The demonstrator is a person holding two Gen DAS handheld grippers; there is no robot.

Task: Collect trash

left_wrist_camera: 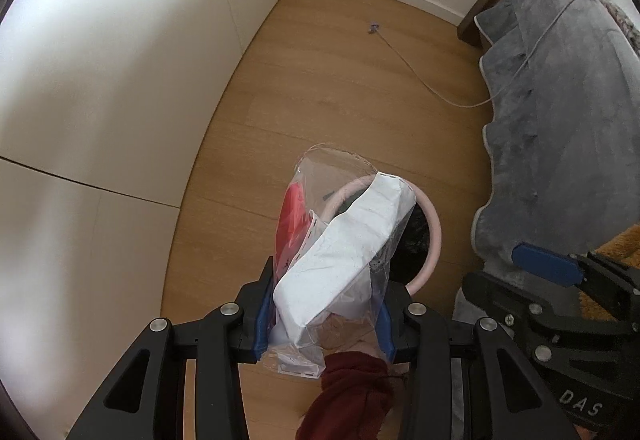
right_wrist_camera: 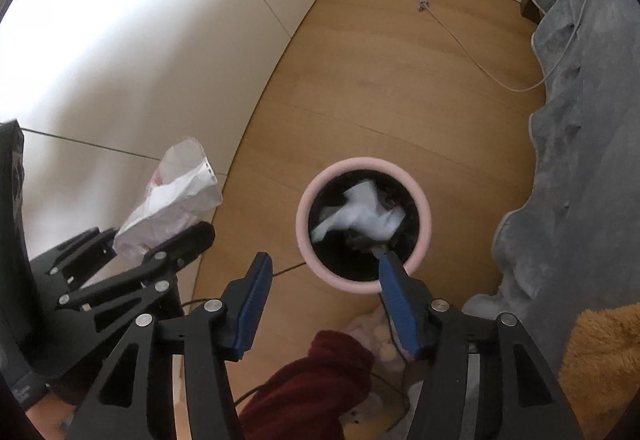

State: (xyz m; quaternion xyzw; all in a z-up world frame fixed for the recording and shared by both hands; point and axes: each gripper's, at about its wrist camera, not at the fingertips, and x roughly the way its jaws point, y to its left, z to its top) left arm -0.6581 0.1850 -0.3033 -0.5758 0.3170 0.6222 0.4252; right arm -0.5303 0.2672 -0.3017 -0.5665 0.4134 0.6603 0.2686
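A white wad [right_wrist_camera: 362, 214] is already seen inside the pink bin [right_wrist_camera: 425, 216] on the floor. A plastic bag [left_wrist_camera: 336, 264] is pinched by the left hand-held gripper [left_wrist_camera: 326, 314] beside the bin, not yet dropped in. The right hand-held gripper [right_wrist_camera: 324, 300] is spread, holding nothing.

Trash bin [right_wrist_camera: 363, 228] is standing on the wooden floor [right_wrist_camera: 380, 88], crumpled paper [right_wrist_camera: 362, 216] lying inside it. Blanket [right_wrist_camera: 580, 160] is hanging to its right, wall [right_wrist_camera: 140, 40] running left. Cable [right_wrist_camera: 472, 52] is lying on the floor behind the bin.
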